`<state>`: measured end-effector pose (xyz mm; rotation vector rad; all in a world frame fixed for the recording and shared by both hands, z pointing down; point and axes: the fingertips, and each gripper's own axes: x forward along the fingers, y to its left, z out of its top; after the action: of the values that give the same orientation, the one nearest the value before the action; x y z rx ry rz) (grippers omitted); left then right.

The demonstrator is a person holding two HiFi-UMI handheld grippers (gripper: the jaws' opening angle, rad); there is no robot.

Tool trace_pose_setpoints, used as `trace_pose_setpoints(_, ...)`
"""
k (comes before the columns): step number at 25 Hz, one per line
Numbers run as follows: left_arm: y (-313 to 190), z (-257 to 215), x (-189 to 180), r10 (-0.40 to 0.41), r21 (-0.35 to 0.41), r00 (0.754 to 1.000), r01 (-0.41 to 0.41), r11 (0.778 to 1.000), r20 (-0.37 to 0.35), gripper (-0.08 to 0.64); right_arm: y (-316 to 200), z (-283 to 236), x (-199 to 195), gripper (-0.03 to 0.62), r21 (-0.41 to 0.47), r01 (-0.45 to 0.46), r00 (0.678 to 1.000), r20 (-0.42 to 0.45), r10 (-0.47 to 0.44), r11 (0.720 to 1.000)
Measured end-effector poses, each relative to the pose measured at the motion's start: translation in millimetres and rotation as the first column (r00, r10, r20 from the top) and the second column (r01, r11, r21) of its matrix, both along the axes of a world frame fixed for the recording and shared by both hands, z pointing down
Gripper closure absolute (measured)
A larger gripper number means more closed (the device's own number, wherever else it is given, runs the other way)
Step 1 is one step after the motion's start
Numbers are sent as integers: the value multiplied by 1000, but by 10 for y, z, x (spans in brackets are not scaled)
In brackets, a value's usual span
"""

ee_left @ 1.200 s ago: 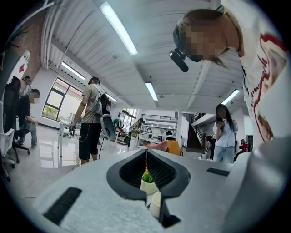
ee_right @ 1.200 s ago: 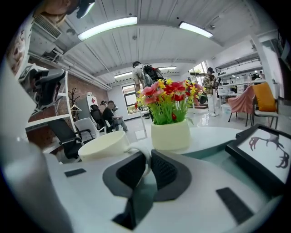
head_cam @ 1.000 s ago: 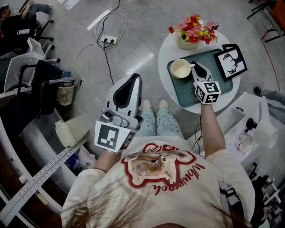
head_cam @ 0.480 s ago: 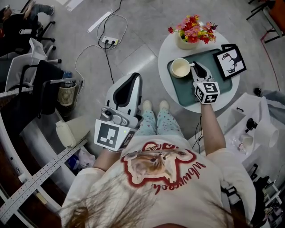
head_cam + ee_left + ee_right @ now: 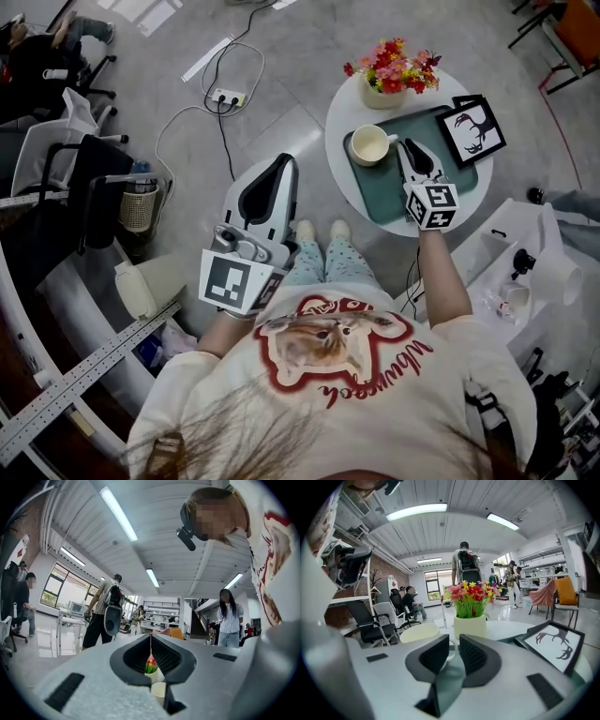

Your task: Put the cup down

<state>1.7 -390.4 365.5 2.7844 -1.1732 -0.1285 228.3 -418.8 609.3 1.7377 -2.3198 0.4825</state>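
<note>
**A:** Where was the cup [image 5: 372, 145] seen?

**B:** Cream, smooth and round, it was stood upright on the teal tray [image 5: 392, 195] on the round white table [image 5: 339, 176]; its loop handle was framed by the right gripper's [image 5: 454, 641] ribbed black jaws, which were parted and not pinching it; the left gripper [image 5: 150, 638] was clenched on nothing; a deer silhouette was printed on the black-framed picture [image 5: 466, 131].

- Right gripper [image 5: 453, 641] has let go: its jaws now stand wider, clear of the handle [image 5: 451, 652].
- It's eased back too, so the cup [image 5: 418, 633] looks further off.
</note>
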Motion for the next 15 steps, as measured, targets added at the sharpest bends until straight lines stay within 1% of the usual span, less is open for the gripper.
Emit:
trace_pose_setpoints(4,79,-115,66,23,17,1000,-22,1000,-20,543,56,-407,-48,540,70,11,1000,24,-12,997)
trace_pose_setpoints(7,83,-236,95,38,64,998,-34,997,-53,543,24,-818,-124,540,140,14,999,37,-19,990)
trace_pose_setpoints(9,109,-266,85,40,74,998,-36,997,-52,543,58,-1118,-247,540,186,24,997,64,-36,982)
trace_pose_setpoints(15,183,-338,136,71,98,996,-66,993,-46,543,239,-2065,-582,540,348,86,989,83,-122,934)
